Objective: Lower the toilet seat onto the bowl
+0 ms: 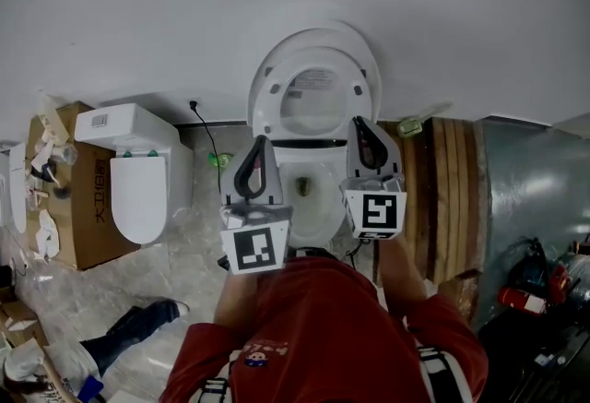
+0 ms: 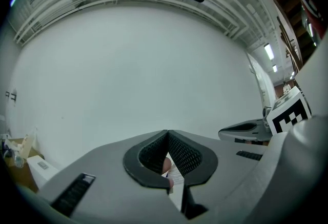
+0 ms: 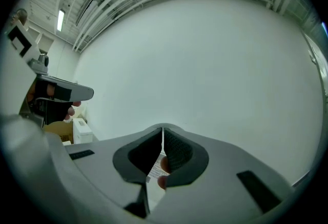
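In the head view the white toilet seat (image 1: 269, 97) stands raised with the lid (image 1: 318, 88) behind it, both leaning against the white wall above the open bowl (image 1: 309, 198). My left gripper (image 1: 261, 143) hovers by the bowl's left rim with its jaws shut and nothing between them. My right gripper (image 1: 360, 123) is level with the lower right edge of the raised seat, also shut on nothing; whether it touches the seat I cannot tell. In the left gripper view the gripper (image 2: 167, 133) has its tips meeting in front of the wall. In the right gripper view that gripper (image 3: 162, 128) shows the same.
A second white toilet (image 1: 138, 166) rests on a cardboard box (image 1: 78, 207) at the left. A black cable (image 1: 208, 138) runs down the wall beside the bowl. Wooden boards (image 1: 452, 198) stand to the right, and red tools (image 1: 530, 286) lie at the far right.
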A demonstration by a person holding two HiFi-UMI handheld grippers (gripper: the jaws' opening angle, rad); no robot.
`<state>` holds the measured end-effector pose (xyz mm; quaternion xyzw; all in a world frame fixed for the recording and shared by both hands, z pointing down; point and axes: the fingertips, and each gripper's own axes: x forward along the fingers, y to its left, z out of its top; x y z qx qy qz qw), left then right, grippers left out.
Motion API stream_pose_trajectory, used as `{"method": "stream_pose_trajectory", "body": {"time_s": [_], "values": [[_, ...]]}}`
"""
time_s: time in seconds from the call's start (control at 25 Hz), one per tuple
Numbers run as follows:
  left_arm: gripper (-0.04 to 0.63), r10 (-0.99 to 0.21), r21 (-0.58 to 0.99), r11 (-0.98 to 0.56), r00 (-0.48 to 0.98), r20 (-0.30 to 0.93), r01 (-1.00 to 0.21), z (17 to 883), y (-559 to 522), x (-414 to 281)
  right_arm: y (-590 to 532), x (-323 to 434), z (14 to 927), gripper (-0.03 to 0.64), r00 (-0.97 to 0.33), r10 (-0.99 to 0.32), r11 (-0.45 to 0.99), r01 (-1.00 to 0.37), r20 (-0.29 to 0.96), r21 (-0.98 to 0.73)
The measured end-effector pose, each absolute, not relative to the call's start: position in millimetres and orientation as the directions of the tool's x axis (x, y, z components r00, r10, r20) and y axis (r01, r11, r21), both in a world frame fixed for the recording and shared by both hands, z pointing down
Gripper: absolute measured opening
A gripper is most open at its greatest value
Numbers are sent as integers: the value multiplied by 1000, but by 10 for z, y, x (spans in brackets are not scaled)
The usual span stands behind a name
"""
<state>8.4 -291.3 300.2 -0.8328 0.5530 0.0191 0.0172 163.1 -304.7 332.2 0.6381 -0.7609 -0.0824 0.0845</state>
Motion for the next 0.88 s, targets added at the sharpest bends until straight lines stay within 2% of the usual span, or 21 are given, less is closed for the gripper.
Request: {"method": "stream_pose_trajectory", "body": {"time_s": [0.32, 0.64, 0.88], "values": [[12, -907, 14, -420, 420, -43, -907, 3115, -3191, -55, -3426, 1493, 3586, 21, -152, -983, 178, -917, 101, 357], [12, -891, 33, -453, 452, -35, -891, 3197, -3377, -139, -3782, 1473, 3823, 23, -140, -975, 198, -903, 175, 382], [12, -884, 38, -468, 467, -35, -883, 3234, -3521, -204, -4125, 1415, 3947, 94, -168, -955, 266, -848, 243, 459]]}}
